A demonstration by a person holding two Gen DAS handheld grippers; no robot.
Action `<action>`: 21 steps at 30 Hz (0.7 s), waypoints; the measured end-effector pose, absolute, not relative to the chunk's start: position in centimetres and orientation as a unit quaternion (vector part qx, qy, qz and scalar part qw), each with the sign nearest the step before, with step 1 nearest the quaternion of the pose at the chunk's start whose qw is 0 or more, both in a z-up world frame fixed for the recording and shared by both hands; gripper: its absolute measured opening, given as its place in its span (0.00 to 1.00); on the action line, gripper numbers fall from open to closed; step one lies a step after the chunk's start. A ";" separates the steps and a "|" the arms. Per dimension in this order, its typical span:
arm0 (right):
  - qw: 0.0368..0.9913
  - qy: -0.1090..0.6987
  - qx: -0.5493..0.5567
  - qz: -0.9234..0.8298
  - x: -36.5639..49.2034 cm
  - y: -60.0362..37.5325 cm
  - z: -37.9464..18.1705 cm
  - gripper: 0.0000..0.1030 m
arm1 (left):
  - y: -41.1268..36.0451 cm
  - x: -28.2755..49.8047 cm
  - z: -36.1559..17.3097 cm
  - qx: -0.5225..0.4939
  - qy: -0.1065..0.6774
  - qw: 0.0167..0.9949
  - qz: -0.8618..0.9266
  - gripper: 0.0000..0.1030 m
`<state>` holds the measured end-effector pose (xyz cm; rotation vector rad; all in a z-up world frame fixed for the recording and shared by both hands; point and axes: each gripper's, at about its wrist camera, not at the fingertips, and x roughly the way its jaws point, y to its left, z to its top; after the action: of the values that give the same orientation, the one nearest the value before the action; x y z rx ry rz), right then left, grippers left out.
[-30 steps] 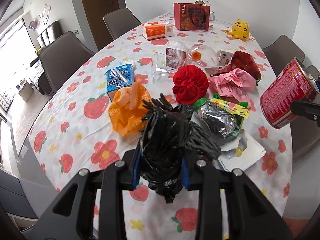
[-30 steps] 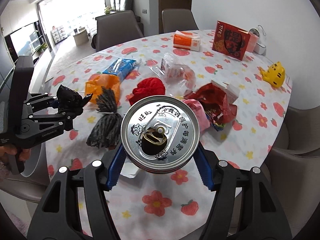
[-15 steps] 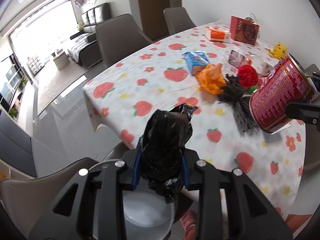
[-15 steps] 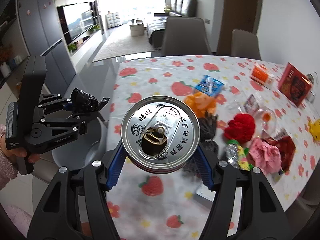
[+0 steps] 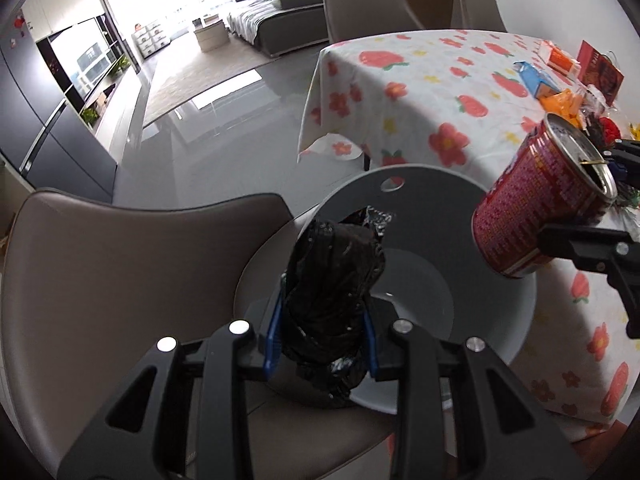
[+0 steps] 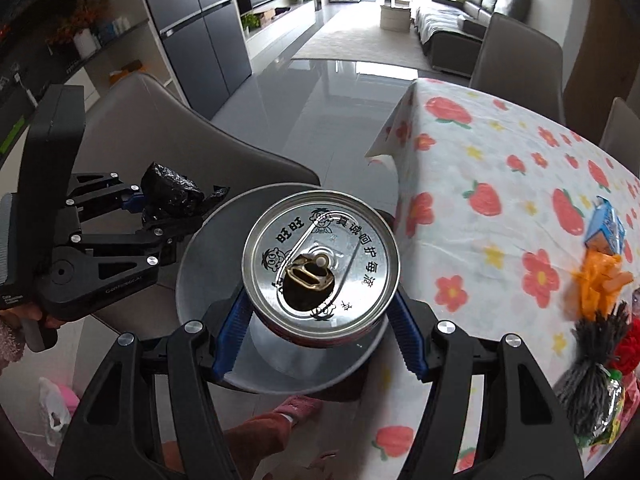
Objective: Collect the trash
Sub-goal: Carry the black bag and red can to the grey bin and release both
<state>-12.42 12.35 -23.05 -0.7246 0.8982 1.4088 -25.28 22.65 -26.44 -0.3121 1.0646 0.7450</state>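
Plainly the left hand-held gripper squeezes a soft, light black bag wad mid-body at frame centre, while the right hand-held gripper clamps a rigid, likely slippery red can by its sides over the grey bin.

Both wrist fisheyes look steeply down, close over the shared grey bin.

We see a crumpled black plastic bag, glossy and wrinkled, between blue rubbery-looking pads on matt black plastic fingers. The drink can has a bright brushed-metal lid with a brassy pull tab, and its red printed wall shines. The grey bin looks like smooth, satin plastic. A thin floral tablecloth covers the counter. The chair is matt taupe leatherette; the floor is polished and mirror-glossy.
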 end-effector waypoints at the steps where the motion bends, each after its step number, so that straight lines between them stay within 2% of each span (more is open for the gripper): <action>1: 0.609 0.391 -0.324 0.609 -13.0 12.9 -23.8 0.61 | 22.9 -25.7 -27.0 -0.150 0.497 0.781 0.347 0.31; 9: 0.595 0.410 -0.378 0.579 -15.1 14.3 -27.6 0.62 | 23.8 -26.7 -29.3 -0.163 0.508 0.776 0.337 0.31; 12: 0.605 0.409 -0.370 0.574 -15.0 13.4 -27.0 0.69 | 23.8 -25.7 -29.9 -0.163 0.510 0.779 0.326 0.31; 21: 0.645 0.407 -0.337 0.552 -12.5 10.7 -23.8 0.70 | 23.2 -22.8 -30.8 -0.152 0.516 0.790 0.294 0.32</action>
<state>-12.49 10.66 -23.79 -0.7676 0.9275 1.2556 -22.78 23.23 -30.80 -0.3262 1.1106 0.6337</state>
